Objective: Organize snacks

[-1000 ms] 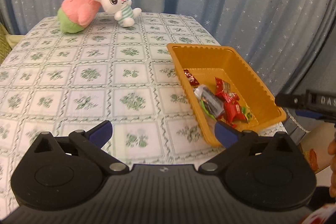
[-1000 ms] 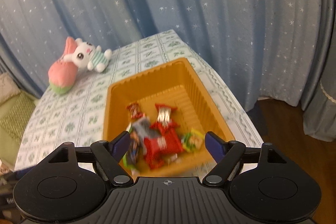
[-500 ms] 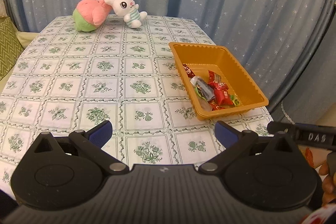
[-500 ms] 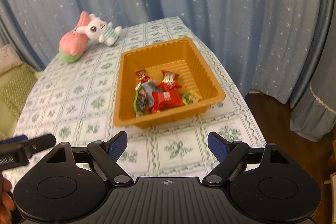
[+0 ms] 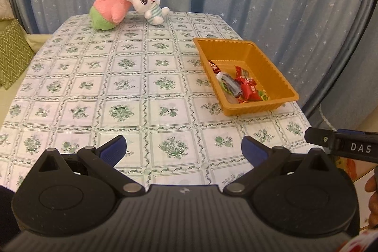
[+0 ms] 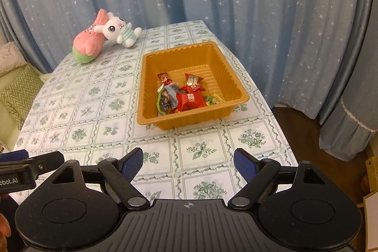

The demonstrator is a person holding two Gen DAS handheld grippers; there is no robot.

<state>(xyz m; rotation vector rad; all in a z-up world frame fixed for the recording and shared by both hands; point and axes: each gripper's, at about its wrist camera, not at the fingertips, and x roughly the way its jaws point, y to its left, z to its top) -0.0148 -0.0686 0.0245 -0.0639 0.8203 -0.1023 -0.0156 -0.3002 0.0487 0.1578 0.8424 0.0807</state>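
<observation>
Orange tray (image 6: 238, 84): holding wrapped snacks (image 6: 186, 96) on the surface (image 5: 132, 96).
Plush toys (image 5: 127, 4): lying at the far edge.
Left gripper (image 5: 183, 150): jaws gaping wide, empty.
Right gripper (image 6: 188, 163): jaws gaping wide, empty.

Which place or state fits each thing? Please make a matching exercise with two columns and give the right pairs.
Things:
1. orange tray
2. white rabbit plush
3. red candy packet
4. right gripper

Descriptions:
A. open, nothing between its pads
B. lying inside the tray
C. leaning on the pink plush at the table's far end
D. standing near the table's right edge

Pairs: 1-D, 2-C, 3-B, 4-A
</observation>
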